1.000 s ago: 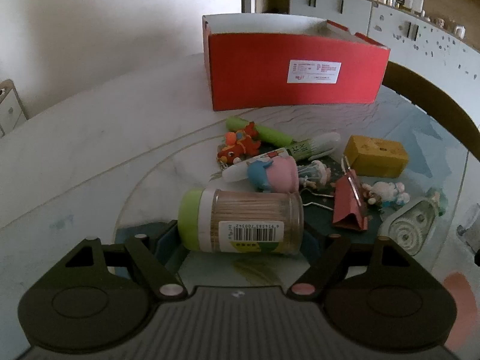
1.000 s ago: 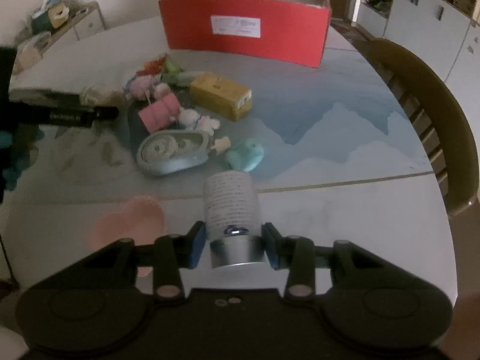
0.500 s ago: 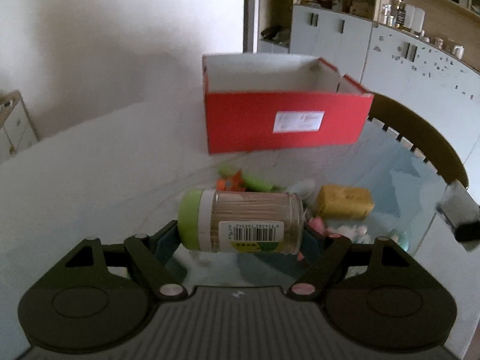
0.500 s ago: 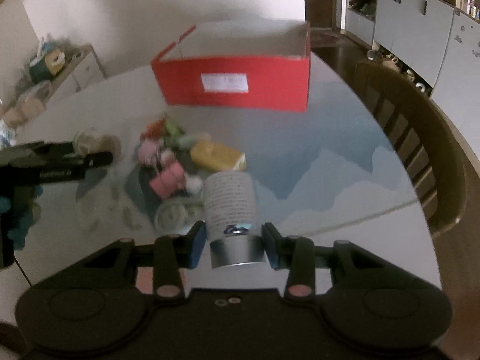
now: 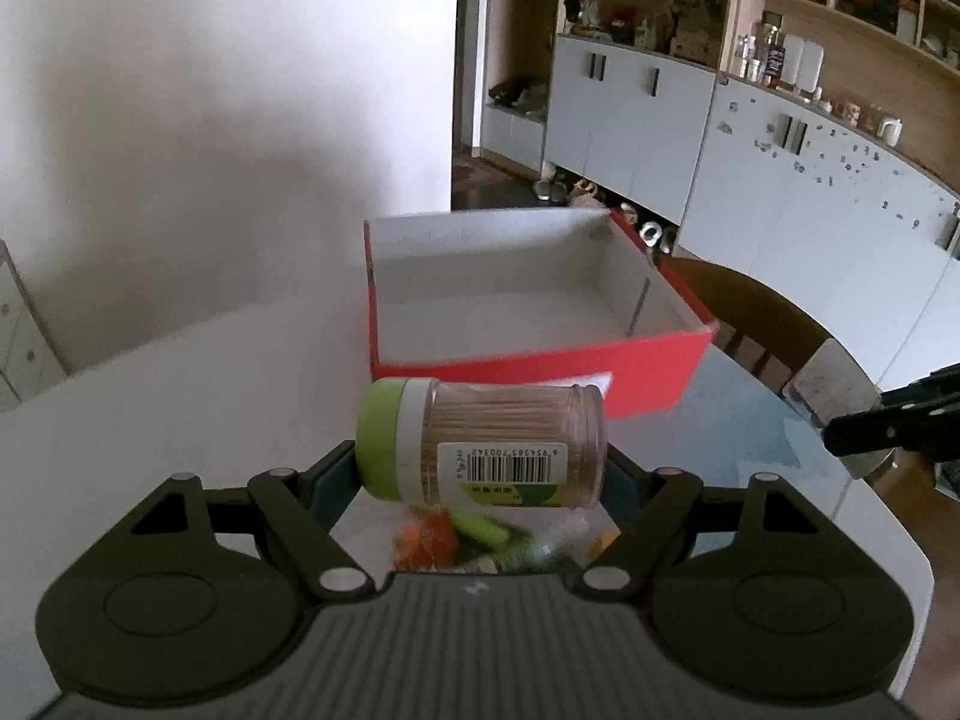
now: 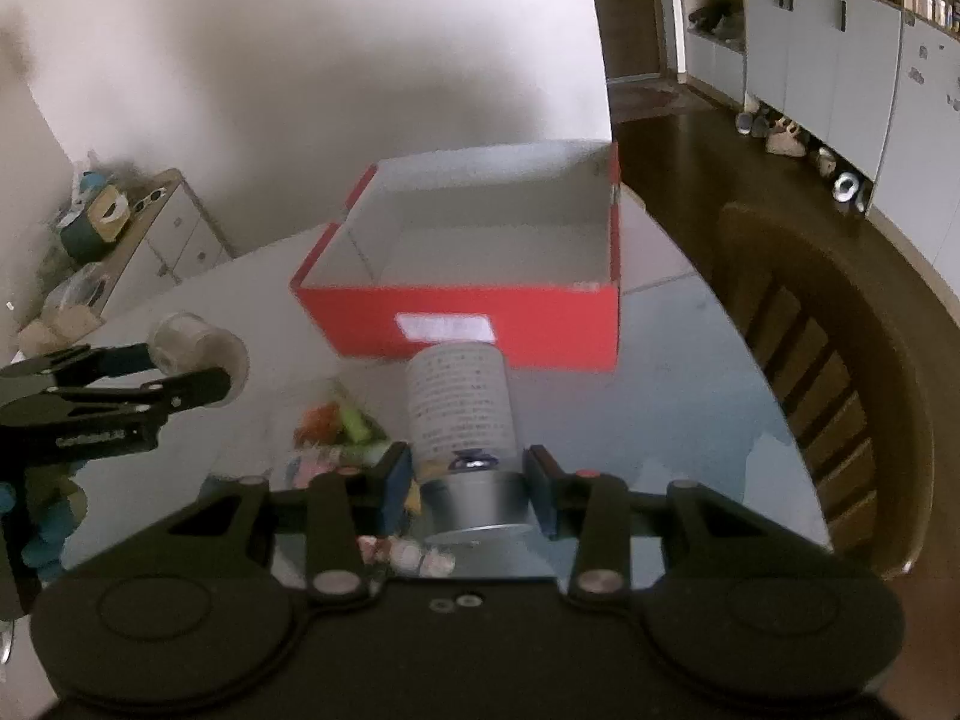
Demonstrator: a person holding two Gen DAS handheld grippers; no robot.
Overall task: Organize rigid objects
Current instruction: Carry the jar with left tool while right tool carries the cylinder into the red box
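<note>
A toothpick jar (image 5: 480,441) is clamped sideways in the left gripper (image 5: 480,468) and a small can (image 6: 462,420) is gripped at its metal end by the right gripper (image 6: 468,480), both held above the desk (image 6: 660,396) with the open red box (image 5: 528,306) ahead, presumably for dropping in.

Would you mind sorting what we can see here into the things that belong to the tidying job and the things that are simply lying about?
Part of the job:
- toothpick jar, held in the left gripper
- small white canister, held in the right gripper
- red box, open
- pile of small toys on the table

Just lying about:
- wooden chair
- wall cabinets
- side dresser with clutter
</note>
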